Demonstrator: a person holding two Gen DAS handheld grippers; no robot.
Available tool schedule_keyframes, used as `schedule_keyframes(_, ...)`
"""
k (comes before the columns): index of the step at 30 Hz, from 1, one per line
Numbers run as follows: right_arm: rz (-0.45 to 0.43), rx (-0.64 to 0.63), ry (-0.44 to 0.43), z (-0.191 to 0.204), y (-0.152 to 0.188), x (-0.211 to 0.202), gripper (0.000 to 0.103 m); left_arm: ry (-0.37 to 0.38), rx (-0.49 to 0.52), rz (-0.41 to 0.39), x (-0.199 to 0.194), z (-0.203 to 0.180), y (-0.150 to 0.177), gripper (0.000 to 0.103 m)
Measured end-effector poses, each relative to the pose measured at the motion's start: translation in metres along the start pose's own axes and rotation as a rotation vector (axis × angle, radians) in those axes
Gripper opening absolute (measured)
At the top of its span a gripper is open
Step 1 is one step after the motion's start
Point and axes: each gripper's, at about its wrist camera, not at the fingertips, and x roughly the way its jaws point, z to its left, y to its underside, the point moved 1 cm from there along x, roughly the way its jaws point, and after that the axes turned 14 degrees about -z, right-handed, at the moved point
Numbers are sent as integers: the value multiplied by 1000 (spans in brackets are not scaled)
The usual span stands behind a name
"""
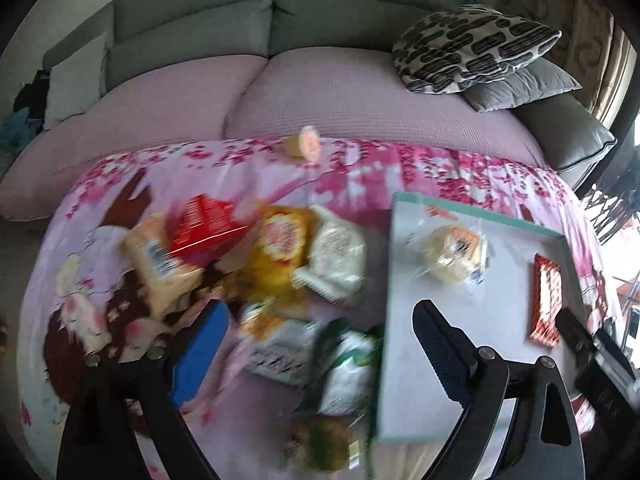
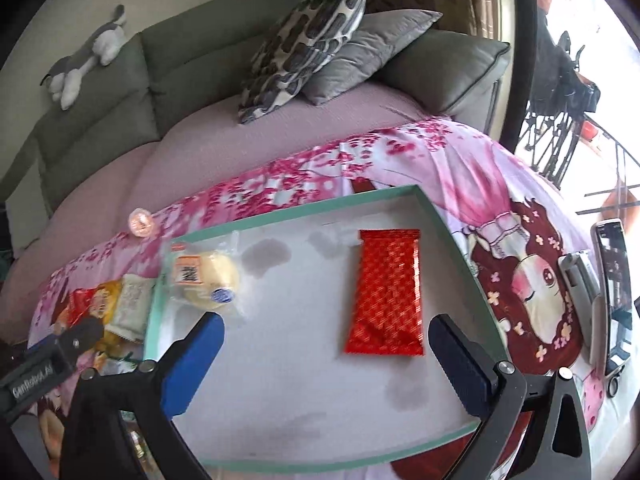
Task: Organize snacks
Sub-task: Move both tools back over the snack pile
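Sorting looks barely begun: the red packet (image 2: 386, 294) and a clear-wrapped bun (image 2: 206, 278) lie well apart inside the tray (image 2: 440, 216), while a blurred pile of snacks (image 1: 280, 248) waits on the pink cloth (image 1: 360, 172) just beside the tray's left rim. Most of the tray floor is bare. The right gripper (image 2: 326, 360) hangs over it, fingers wide apart and empty; the left gripper (image 1: 320, 344) straddles the rim, likewise spread. A phone (image 2: 612, 292) stands near the tray's right edge.
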Motion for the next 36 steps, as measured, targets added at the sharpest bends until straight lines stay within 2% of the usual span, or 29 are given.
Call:
schedule_keyframes(10, 34, -32, -37, 28, 11, -7, 103, -109, -61, 5, -22, 73, 27, 94)
schedule_keyframes(20, 82, -103, -125, 78, 36, -14, 103, -115, -151, 36, -23, 120, 44, 94)
schedule_keyframes(25, 92, -147, -170, 105, 52, -26, 103, -89, -185, 33, -26, 130, 47, 94)
schedule_keyframes(32, 121, -209, -196, 134, 78, -37, 103, -85, -208, 50, -24, 143, 50, 94)
schedule_keyframes(36, 148, -240, -194, 144, 95, -41, 103, -91, -271, 76, -18, 154, 57, 94)
